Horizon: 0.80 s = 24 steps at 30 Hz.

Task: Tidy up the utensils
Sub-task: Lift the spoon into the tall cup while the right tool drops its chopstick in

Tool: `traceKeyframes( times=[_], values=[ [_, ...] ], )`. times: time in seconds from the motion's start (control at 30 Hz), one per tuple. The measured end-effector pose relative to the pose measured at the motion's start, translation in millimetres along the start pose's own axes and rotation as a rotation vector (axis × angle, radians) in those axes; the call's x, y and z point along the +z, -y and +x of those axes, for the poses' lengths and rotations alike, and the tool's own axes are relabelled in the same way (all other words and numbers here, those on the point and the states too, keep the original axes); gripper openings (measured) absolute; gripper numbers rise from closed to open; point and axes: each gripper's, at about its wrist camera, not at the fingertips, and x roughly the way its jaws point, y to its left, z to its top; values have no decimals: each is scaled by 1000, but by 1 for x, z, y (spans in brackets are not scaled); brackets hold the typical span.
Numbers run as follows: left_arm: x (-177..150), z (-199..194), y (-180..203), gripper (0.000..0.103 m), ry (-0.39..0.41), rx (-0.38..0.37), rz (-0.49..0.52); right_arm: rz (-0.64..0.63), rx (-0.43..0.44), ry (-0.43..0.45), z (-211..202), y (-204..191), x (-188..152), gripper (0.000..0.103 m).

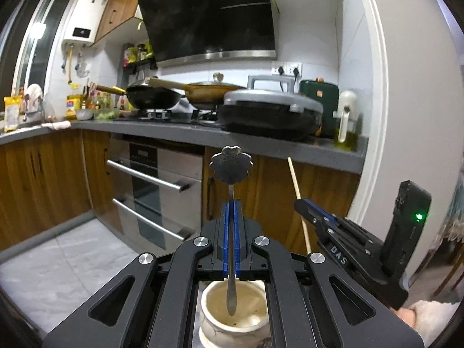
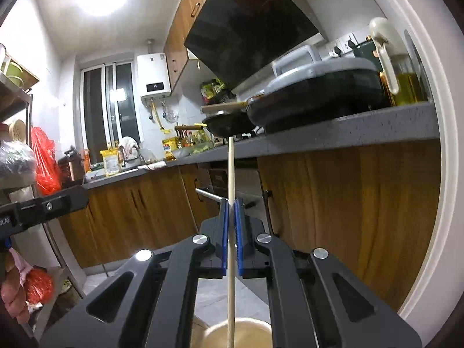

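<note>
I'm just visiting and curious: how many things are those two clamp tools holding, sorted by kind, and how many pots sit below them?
Metal spoons, in the left hand-held gripper: 1
Wooden chopsticks, in the right hand-held gripper: 1
Cream ceramic pots, beneath both: 1
Total: 3

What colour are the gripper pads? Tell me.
Blue pads, clearest in the left wrist view.

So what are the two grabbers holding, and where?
The left hand-held gripper pinches a metal spoon by the middle of its handle. The right hand-held gripper pinches a wooden chopstick near its middle.
</note>
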Motion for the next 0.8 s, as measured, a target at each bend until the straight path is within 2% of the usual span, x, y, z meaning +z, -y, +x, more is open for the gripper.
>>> traceKeyframes(
  times=[0.17, 0.47, 0.57, 0.8],
  values=[
    [-18, 14, -2, 4, -43, 1, 2, -8, -18, -53, 7, 5, -19, 5],
    [-36, 17, -2, 4, -71, -6, -19, 6, -46, -22, 14, 5, -18, 5],
    [-38, 20, -2, 4, -81, -3, -21, -7, -66, -40, 18, 6, -22, 5],
    [-42, 17, -6, 4, -89, -12, -27, -14, -61, -101, -1, 15, -37, 5]
  ],
)
